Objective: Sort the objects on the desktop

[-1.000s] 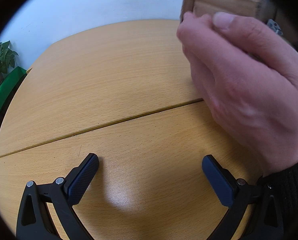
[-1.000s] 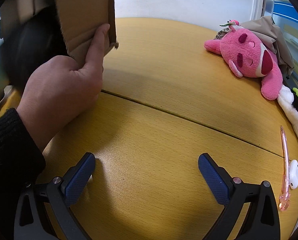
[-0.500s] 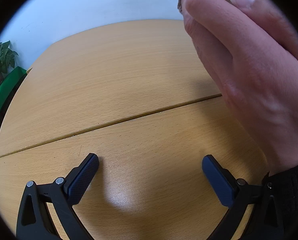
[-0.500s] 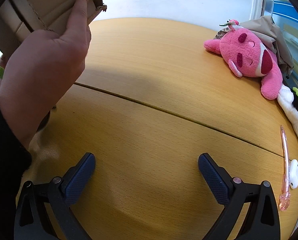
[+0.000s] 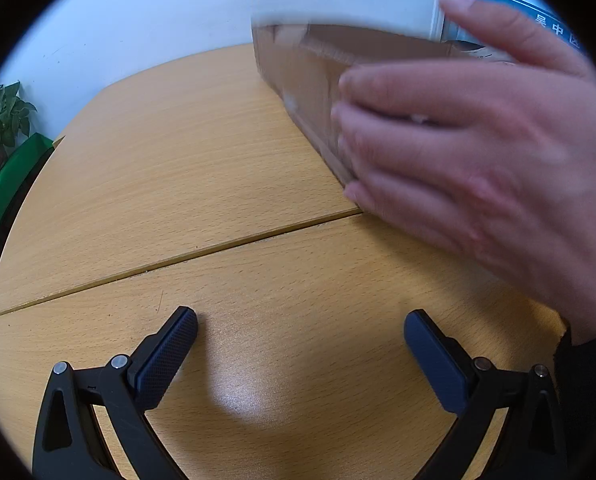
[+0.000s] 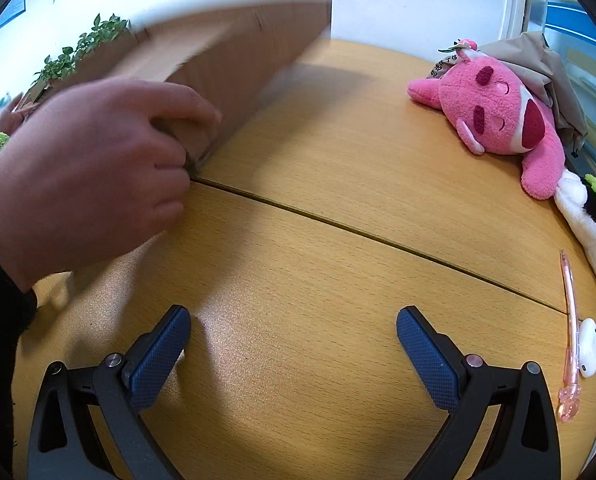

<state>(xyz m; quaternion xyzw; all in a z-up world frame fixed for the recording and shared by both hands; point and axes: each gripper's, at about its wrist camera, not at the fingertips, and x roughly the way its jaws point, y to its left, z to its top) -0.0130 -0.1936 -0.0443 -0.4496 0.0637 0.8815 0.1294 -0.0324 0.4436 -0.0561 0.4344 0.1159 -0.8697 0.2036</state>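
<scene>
A bare hand point(image 6: 81, 168) rests on a brown cardboard box point(image 6: 237, 60) that stands on the wooden table point(image 6: 318, 240); the box is motion-blurred. The box point(image 5: 306, 76) and hand point(image 5: 478, 152) also show at the right of the left wrist view. A pink plush toy point(image 6: 498, 112), a white plush toy point(image 6: 590, 216), a pink pen point(image 6: 570, 320) and a white earbud case point(image 6: 590, 348) lie at the right. My left gripper point(image 5: 300, 344) and right gripper point(image 6: 293, 336) are open and empty, low over bare table.
A seam point(image 5: 177, 256) runs across the table. A green plant point(image 5: 1, 120) and a green edge point(image 5: 5, 176) stand past the table's left rim. A beige cloth point(image 6: 538, 64) lies behind the pink plush. A white wall is behind.
The hand has brought the cardboard box down from the air onto the table. Neither gripper has moved.
</scene>
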